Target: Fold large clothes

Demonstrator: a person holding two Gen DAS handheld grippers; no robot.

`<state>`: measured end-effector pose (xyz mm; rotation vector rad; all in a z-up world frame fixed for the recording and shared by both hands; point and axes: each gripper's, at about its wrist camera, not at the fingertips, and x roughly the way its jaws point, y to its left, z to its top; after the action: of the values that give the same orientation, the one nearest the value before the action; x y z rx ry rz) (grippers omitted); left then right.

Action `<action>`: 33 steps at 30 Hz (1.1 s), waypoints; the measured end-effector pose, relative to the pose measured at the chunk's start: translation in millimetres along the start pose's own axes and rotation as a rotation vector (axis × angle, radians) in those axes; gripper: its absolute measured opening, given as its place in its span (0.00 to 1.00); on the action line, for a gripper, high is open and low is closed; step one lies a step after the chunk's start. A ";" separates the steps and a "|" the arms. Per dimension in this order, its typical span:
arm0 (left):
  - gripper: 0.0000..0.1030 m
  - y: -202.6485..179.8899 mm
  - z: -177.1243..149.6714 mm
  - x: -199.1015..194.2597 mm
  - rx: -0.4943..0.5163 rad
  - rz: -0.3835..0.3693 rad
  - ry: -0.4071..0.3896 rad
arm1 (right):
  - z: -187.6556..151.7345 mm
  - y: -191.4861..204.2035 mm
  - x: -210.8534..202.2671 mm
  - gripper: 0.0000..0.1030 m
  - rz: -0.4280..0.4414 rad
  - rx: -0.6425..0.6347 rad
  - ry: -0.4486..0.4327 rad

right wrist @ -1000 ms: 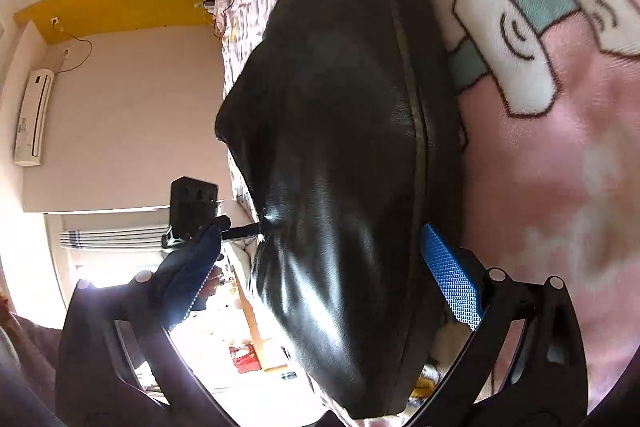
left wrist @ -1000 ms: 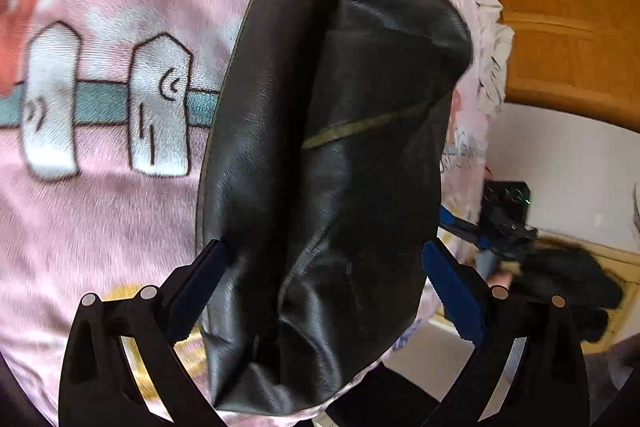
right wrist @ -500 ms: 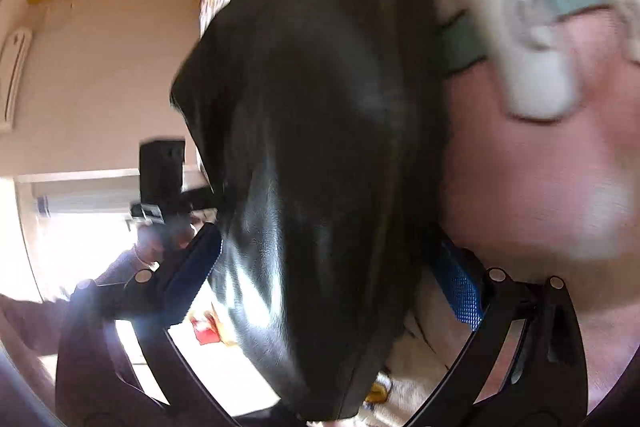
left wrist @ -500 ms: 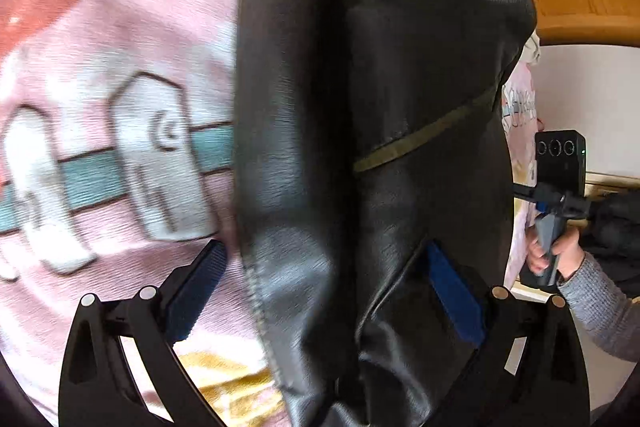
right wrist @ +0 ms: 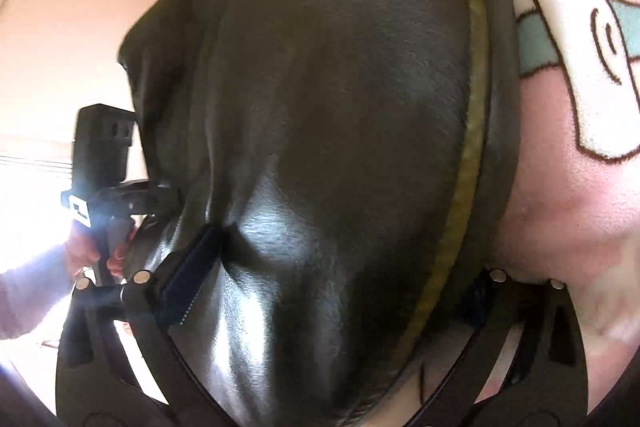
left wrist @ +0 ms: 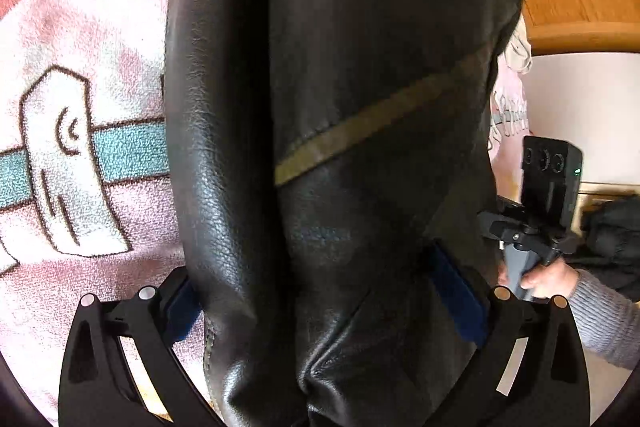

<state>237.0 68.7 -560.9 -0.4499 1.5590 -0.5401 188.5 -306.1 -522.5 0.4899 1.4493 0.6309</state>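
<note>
My left tool point(left wrist: 320, 303) grips the folded black leather garment point(left wrist: 360, 107) between its 2 blue pads; my right tool point(right wrist: 332, 279) clamps the same garment point(right wrist: 320, 107). The bundle lies over the pink patterned blanket point(left wrist: 80, 147) on the bed.

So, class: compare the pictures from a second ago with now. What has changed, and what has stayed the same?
Both grippers have moved in on the black leather garment. The left gripper and right gripper, whose fingers stood clear of it before, now press into its folds, and it fills more of each view. The garment stays folded over the pink blanket, and the person's hands remain on the handles.
</note>
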 end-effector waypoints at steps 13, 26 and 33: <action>0.46 -51.2 -5.7 -4.1 0.054 0.042 -0.043 | 8.5 15.6 -24.9 0.36 0.076 0.085 -0.018; 0.33 -19.5 -26.8 -63.0 0.044 0.017 -0.120 | 28.5 43.7 -44.3 0.24 0.170 0.098 -0.046; 0.33 -25.2 -45.1 -87.2 0.035 0.043 -0.148 | 35.7 63.7 -60.9 0.23 0.199 0.062 -0.050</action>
<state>196.2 102.5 -474.4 -0.4199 1.4123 -0.4894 217.1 -296.3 -432.3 0.7003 1.3860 0.7278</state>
